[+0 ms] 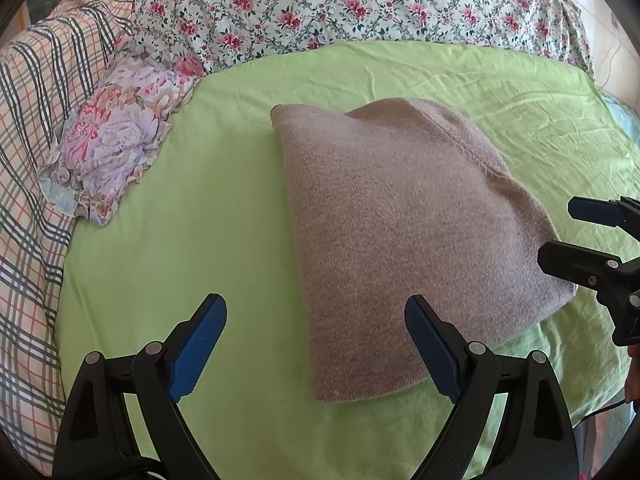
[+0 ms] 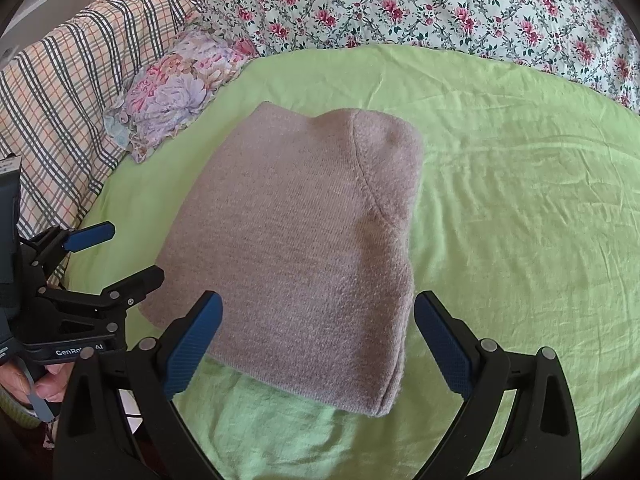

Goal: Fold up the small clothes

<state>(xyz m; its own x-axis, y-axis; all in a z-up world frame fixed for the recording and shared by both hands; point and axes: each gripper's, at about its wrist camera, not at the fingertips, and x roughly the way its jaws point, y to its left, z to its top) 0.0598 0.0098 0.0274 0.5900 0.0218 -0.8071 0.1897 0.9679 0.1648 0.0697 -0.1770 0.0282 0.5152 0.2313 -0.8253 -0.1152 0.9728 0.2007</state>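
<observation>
A grey-brown knitted garment (image 1: 404, 232) lies folded into a compact block on the green sheet (image 1: 200, 220); it also shows in the right wrist view (image 2: 296, 248). My left gripper (image 1: 316, 340) is open and empty, just short of the garment's near left corner. It also shows at the left of the right wrist view (image 2: 120, 252). My right gripper (image 2: 318, 340) is open and empty, its jaws wide over the garment's near edge. It also shows at the right of the left wrist view (image 1: 560, 232).
A small floral pillow (image 1: 116, 140) lies left of the garment. A plaid blanket (image 1: 32, 160) runs along the left side. A rose-print quilt (image 1: 340, 4) lies bunched behind the sheet.
</observation>
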